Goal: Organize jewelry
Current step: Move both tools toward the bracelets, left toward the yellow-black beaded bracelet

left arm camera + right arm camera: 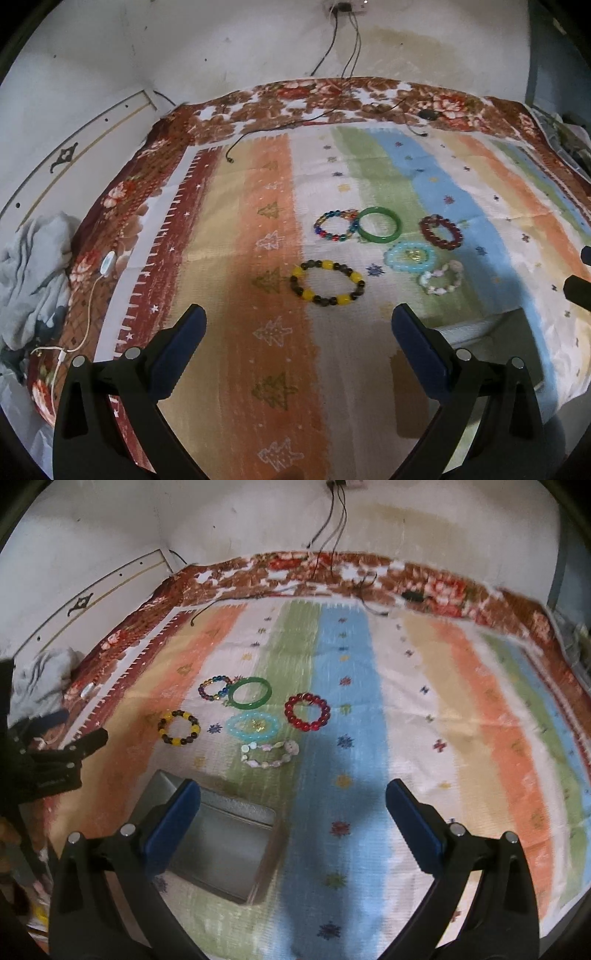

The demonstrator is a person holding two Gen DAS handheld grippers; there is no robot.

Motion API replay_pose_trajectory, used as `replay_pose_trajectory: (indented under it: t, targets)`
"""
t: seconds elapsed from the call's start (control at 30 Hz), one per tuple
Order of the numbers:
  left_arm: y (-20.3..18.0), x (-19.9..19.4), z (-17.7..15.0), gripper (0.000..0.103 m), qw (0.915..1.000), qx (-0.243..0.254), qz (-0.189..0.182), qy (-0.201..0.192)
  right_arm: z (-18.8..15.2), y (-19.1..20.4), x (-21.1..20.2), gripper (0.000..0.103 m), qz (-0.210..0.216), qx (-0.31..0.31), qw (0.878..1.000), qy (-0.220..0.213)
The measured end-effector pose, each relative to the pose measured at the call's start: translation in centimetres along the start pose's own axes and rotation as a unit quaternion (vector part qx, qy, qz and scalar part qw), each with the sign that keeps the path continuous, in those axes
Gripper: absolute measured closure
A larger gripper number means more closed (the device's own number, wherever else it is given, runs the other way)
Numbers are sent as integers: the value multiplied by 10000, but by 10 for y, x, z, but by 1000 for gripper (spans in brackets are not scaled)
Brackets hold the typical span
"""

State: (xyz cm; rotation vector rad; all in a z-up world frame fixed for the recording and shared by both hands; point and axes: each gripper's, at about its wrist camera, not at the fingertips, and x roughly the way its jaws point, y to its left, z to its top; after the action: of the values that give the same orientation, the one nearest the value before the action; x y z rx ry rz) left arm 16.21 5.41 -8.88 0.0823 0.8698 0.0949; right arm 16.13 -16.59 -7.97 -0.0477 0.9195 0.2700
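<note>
Hovering over the striped cloth (pixel 229 229), both claws are standing wide and carrying nothing. The left gripper (pixel 299 328) is pointing at the yellow-and-dark bead bracelet (pixel 328 282), which is lying just ahead of its fingertips and slightly toward its right finger. Beyond that piece, farther from the claw, the multicolour bead bracelet (pixel 336 225) is touching the green bangle (pixel 380 225); the dark red bead bracelet (pixel 441 232), the light blue bead ring (pixel 410 256) and the pale shell bracelet (pixel 441 282) are sitting off to the claw's right.

The right gripper (pixel 293 797) is hanging above the blue stripe. The grey tin box (pixel 221 843), open and with nothing visible inside, is lying under and just behind its left finger; the shell bracelet is the nearest piece ahead of that finger.

Judgement: the collecting is not yet begun, since all six pieces are lying on the cloth. For the left claw, the yellow bracelet is looking like the natural first pick. Doing it well is probably meaning: centring the claw over one side of the loop, coming down until the pads are nearly brushing cloth, then pinching across the beads rather than spanning the whole ring. Round beads are likely rolling under a shallow pinch, and the cloth is risking being caught up too.
</note>
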Motion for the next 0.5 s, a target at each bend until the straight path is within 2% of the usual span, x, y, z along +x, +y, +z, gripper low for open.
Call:
replay_pose_trajectory:
  t: [0.3,0.5]
  targets:
    - [11,43,5,5,9992,-54,30,389,22,-9,48,5,197,75,9980,602]
    - [16,66,8,5,9982,-64,31,597,30,-12,80,5,133,-41,9953,954]
